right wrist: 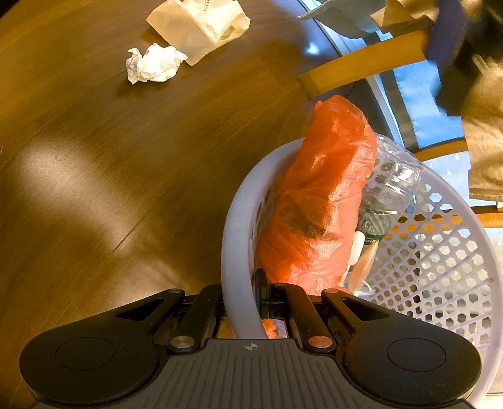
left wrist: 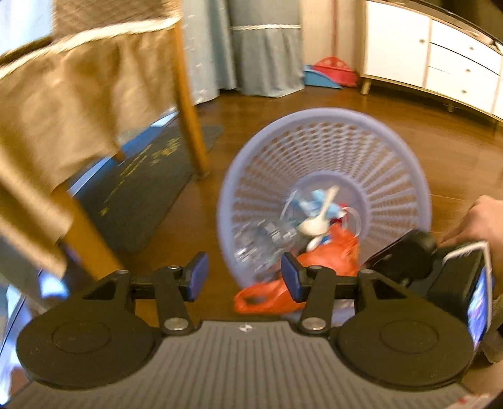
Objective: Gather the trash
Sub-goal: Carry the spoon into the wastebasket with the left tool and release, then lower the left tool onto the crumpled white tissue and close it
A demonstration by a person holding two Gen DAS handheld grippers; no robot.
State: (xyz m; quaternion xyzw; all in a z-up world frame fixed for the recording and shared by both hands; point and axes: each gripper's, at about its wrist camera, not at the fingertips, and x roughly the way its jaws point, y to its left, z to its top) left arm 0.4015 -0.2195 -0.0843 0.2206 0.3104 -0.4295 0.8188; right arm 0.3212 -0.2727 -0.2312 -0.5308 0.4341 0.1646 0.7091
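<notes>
Right gripper (right wrist: 240, 299) pinches the rim of the lavender mesh wastebasket (right wrist: 234, 226), lower centre of frame. Inside: orange plastic bag (right wrist: 320, 201), clear plastic bottle (right wrist: 393, 176). Left gripper (left wrist: 244, 277) spread, empty. Crumpled tissue (right wrist: 154, 63) and paper bag (right wrist: 201, 25) lie on floor, upper left.

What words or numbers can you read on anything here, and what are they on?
None can be read.
Paper bag: faint print, too small and blurred.
Bottle label: a mark, unreadable.
Floor mat: yellow marks, blurred.
Phone screen: blurred.
</notes>
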